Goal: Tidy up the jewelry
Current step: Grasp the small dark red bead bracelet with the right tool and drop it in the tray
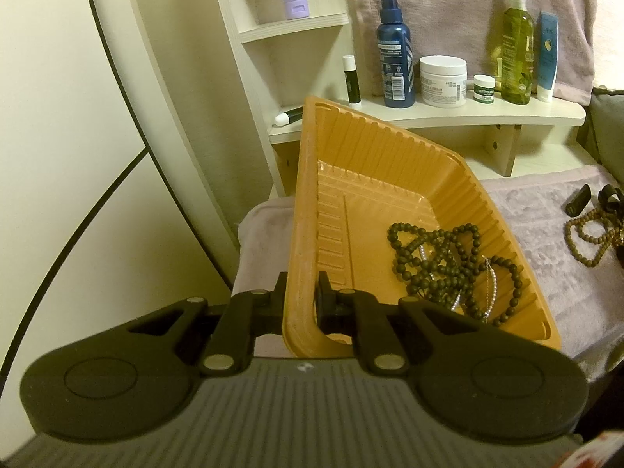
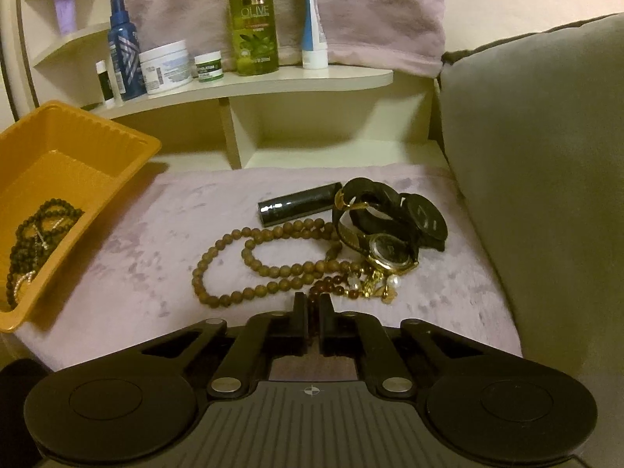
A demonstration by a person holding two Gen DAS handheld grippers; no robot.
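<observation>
My left gripper (image 1: pixel 301 292) is shut on the near rim of an orange plastic tray (image 1: pixel 351 163) and holds it tilted. Dark bead strands and a thin silver chain (image 1: pixel 448 265) lie in its low corner. The tray also shows at the left of the right wrist view (image 2: pixel 128 156). My right gripper (image 2: pixel 312 308) is shut on the end of a dark red bead bracelet (image 2: pixel 331 286) with gold and pearl charms. A light brown bead necklace (image 2: pixel 249 257), a gold watch (image 2: pixel 390 251), a black watch (image 2: pixel 425 220) and a dark tube (image 2: pixel 298 204) lie just beyond.
A pale purple towel (image 2: pixel 136 257) covers the surface. A cream shelf (image 2: pixel 273 78) at the back holds bottles, jars and tubes. A grey-green cushion (image 2: pixel 546 195) stands at the right. A cream panel (image 1: pixel 58 156) is at the left.
</observation>
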